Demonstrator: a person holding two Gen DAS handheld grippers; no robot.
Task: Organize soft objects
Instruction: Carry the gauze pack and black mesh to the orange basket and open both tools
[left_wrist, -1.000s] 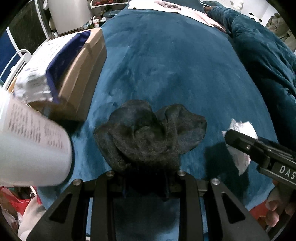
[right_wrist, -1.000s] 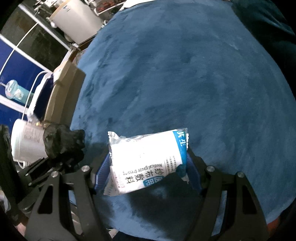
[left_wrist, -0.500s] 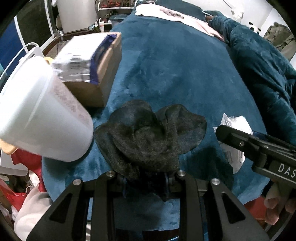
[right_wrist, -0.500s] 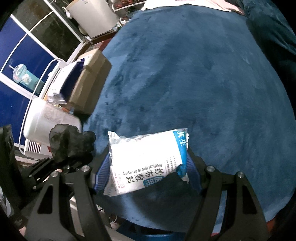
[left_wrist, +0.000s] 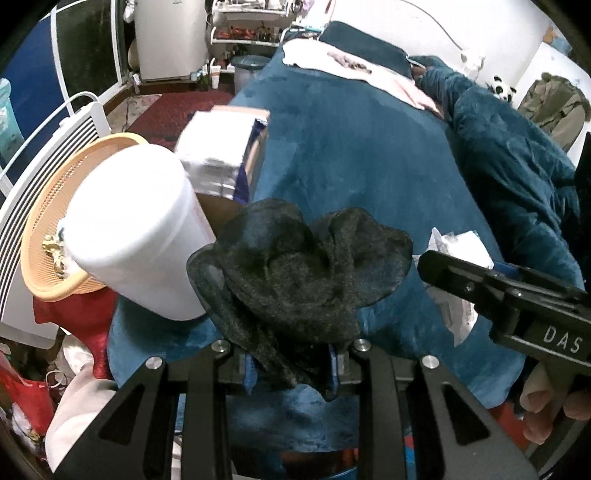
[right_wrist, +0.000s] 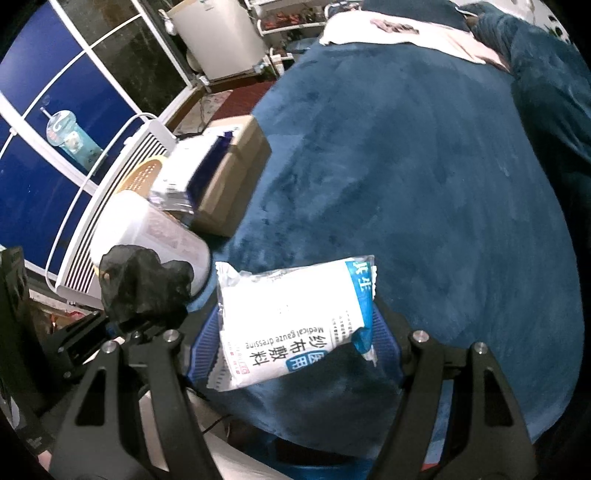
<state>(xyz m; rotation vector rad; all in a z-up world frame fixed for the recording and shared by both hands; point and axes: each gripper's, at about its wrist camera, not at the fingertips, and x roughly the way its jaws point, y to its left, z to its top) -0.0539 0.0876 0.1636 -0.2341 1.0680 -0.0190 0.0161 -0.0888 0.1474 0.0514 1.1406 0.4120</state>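
Note:
My left gripper (left_wrist: 293, 363) is shut on a bunched black cloth (left_wrist: 299, 269) and holds it in the air above the near edge of the blue bed cover (left_wrist: 354, 155). The cloth also shows in the right wrist view (right_wrist: 142, 284). My right gripper (right_wrist: 295, 343) is shut on a white and blue gauze packet (right_wrist: 291, 321), also above the cover. The packet shows to the right in the left wrist view (left_wrist: 454, 258).
A white plastic tub (left_wrist: 136, 229) stands at the bed's left edge in front of an orange basket (left_wrist: 51, 206). A cardboard box (left_wrist: 255, 155) with a white pack (left_wrist: 218, 147) on it lies behind. A white radiator (right_wrist: 110, 184) stands left of the bed.
Both grippers have risen and drawn back from the bed with their loads still held. The tub, the basket and the room behind have come into view.

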